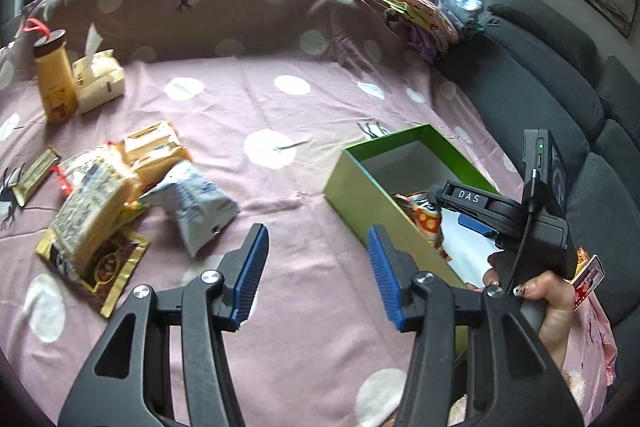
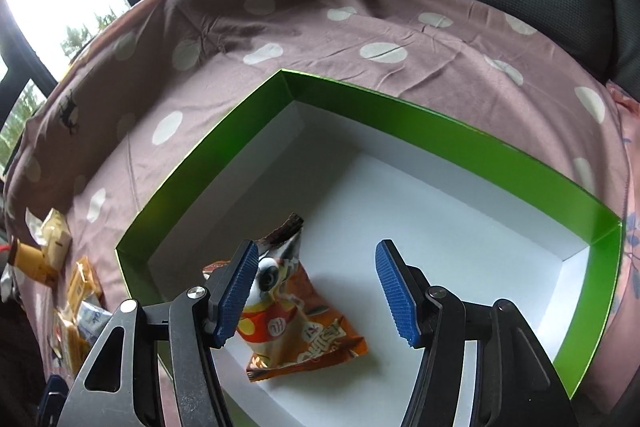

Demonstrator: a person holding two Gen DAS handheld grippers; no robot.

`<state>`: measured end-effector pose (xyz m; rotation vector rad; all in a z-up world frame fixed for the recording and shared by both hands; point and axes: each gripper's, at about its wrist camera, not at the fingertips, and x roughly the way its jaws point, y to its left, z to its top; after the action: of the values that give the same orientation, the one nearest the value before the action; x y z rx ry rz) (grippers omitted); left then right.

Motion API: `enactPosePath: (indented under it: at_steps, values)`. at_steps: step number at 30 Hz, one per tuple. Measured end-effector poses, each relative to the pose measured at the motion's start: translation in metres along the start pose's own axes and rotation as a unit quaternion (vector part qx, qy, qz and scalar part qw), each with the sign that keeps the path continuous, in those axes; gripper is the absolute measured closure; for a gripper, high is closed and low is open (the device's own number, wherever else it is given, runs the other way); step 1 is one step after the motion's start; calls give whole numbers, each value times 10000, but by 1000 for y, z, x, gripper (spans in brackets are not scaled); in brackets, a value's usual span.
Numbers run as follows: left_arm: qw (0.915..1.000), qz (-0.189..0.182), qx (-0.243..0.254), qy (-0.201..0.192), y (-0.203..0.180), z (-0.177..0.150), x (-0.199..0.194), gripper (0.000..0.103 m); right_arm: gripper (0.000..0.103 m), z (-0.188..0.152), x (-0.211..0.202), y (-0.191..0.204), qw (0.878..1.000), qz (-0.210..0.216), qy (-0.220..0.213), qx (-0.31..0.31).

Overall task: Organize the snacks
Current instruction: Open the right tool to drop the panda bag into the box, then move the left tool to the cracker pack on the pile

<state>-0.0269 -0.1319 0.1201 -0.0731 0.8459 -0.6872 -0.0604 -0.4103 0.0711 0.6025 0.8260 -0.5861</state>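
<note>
Orange snack packet [image 2: 298,323] lies flat in green box [image 2: 224,143], torn end toward the far wall.

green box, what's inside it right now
One orange snack packet lies on the white floor of the green box; the rest of the floor in view is bare. The right gripper covers the box's near edge.

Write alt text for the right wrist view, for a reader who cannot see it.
A crumpled orange snack packet lies alone on the white floor of an open green cardboard box, which sits on a pink polka-dot bedsheet. The right gripper, its blue-padded jaws open and empty, hangs just above the packet. More snack packets lie on the sheet at far left.
</note>
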Motion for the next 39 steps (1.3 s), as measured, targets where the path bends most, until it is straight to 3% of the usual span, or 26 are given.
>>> enactPosePath:
  at_steps: [3,8,12,15,19,24,33,36,39]
  values:
    - [9995,170,-257,-29,28,-5,-16,52,41,-6,7,19,9992,-50,-8,-385]
    - [9970,384,-596,-307,63,-12,-39,50,41,-7,1,35,9972,445,-346,-493]
    - [9941,353,-950,-386,86,-13,-41,50,41,-8,9,51,9912,1193,-168,-540]
    - [9921,390,-1122,-392,98,-12,-39,50,41,-10,10,69,9896,1186,-252,-776]
    - [9906,410,-1246,-381,108,-12,-36,50,41,-10,15,90,9829,1489,-280,-1049]
    - [9894,452,-1322,-403,115,-11,-37,50,41,-12,17,102,9842,1387,-250,-1074]
    - [9866,785,-1371,-412,127,-16,-41,50,41,-22,12,110,9798,1568,-95,-1241]
    - [9827,891,-1567,-421,139,-17,-44,48,41,-25,1,115,9809,1286,-322,-1425]
    - [9777,999,-1796,-440,152,-19,-50,37,41,-28,-26,124,9756,1234,-772,-1643]
